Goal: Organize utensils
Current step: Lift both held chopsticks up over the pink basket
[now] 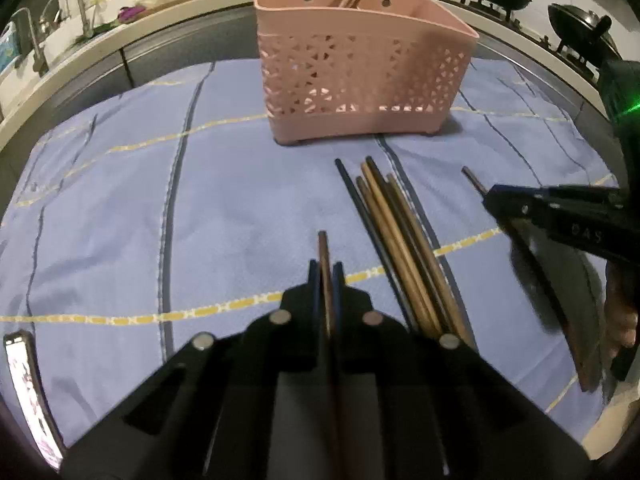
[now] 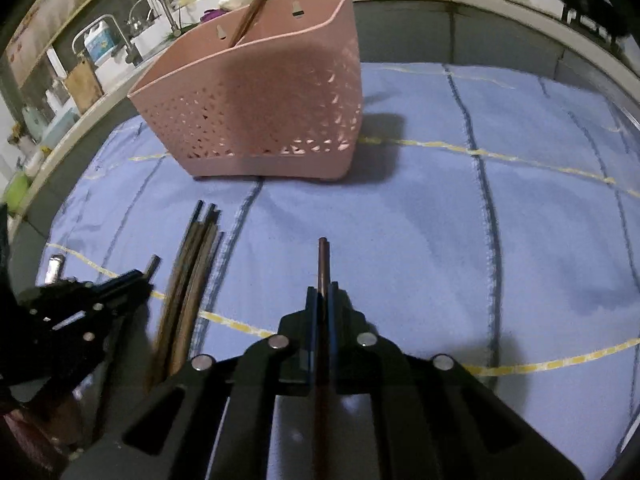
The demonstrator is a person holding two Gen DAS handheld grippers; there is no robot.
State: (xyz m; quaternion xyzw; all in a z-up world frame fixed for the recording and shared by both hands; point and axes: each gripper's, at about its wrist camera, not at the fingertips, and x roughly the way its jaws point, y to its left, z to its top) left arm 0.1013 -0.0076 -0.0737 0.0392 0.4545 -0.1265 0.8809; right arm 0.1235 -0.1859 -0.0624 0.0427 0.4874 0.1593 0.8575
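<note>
Left wrist view, left to right: phone at lower-left edge; left gripper bottom centre, clenched on a brown chopstick; pink basket upper centre, chopsticks standing inside; loose chopstick bundle on blue cloth, centre-right; right gripper at right edge, clamped on a dark chopstick.

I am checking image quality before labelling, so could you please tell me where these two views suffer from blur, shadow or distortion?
Left wrist view: strong fisheye bending at the counter edge; the right tool is motion-blurred; the pink basket is sharp. Right wrist view: a dark shadow covers the basket's front wall and the blue cloth beside it; the loose chopsticks are slightly smeared.
</note>
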